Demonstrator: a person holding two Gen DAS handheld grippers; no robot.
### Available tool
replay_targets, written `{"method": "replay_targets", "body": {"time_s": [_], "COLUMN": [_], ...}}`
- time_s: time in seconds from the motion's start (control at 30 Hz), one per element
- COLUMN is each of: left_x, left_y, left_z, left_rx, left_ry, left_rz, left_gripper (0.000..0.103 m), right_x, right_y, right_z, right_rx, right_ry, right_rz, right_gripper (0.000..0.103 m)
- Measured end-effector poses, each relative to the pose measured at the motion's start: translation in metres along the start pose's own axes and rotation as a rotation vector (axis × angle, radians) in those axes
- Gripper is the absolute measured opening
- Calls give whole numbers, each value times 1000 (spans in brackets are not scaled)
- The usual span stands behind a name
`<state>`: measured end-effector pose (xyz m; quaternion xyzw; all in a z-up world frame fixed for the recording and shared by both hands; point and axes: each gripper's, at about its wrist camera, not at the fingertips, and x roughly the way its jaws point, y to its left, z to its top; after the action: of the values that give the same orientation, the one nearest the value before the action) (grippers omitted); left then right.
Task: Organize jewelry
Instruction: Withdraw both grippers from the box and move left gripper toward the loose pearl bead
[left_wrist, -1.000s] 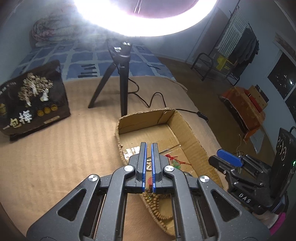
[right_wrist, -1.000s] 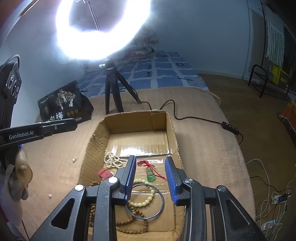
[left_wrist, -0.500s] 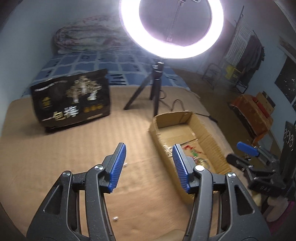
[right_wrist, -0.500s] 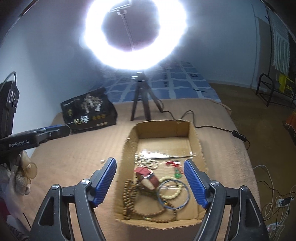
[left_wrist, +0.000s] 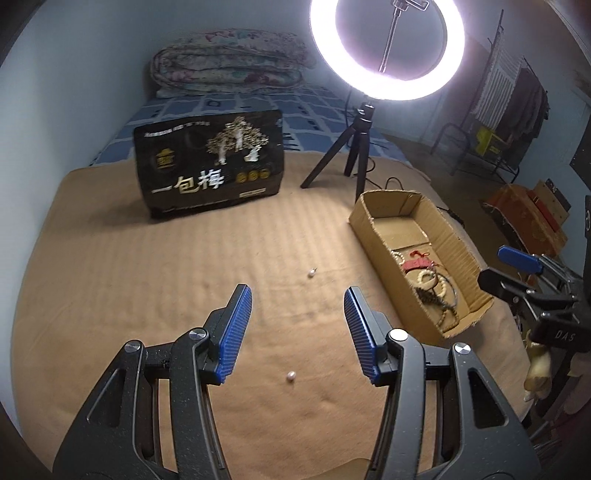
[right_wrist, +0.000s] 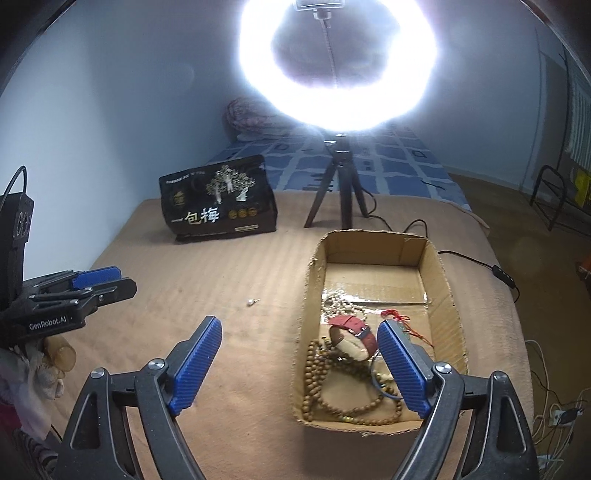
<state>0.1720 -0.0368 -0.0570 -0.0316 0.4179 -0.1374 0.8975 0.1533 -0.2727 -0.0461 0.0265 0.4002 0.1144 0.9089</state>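
Observation:
A shallow cardboard box (right_wrist: 441, 280) sits on the tan bed cover and holds wooden bead strings (right_wrist: 332, 391), a red-strapped watch (right_wrist: 351, 326), pale beads and a red cord; it also shows in the left wrist view (left_wrist: 373, 236). Two small pearl earrings lie loose on the cover: one (left_wrist: 312, 273) further off, one (left_wrist: 290, 376) close between my left fingers. The further one shows in the right wrist view (right_wrist: 252, 302). My left gripper (left_wrist: 297, 328) is open and empty above the cover. My right gripper (right_wrist: 299, 365) is open and empty, at the box's near left corner.
A black snack bag (left_wrist: 210, 166) stands at the back left. A ring light on a tripod (left_wrist: 356, 147) stands behind the box, its cable (right_wrist: 476, 262) trailing right. A folded quilt (left_wrist: 229, 68) lies at the far end. The bed edge drops off to the right.
Both grippers opened wide and pulled back and left from the box. The left one left the wooden beads in the box and now hangs over the open cover.

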Motion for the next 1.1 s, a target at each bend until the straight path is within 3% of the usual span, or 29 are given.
{"method": "replay_targets", "body": {"time_s": [0.53, 0.87, 1.1], "left_x": [-35, -30, -20], "left_y": [-5, -2, 13], "left_z": [-34, -46, -53], "left_rx": [113, 167, 134], "left_ry": [-39, 7, 62], "left_rz": [64, 81, 46], "left_gripper": [53, 58, 58], "right_x": [-6, 10, 20], "right_y": [11, 24, 30], "right_z": [2, 4, 7], "right_rx": [71, 40, 54], "right_ry": [-43, -23, -28], "right_rz": [11, -3, 0], "right_gripper": [94, 94, 94]}}
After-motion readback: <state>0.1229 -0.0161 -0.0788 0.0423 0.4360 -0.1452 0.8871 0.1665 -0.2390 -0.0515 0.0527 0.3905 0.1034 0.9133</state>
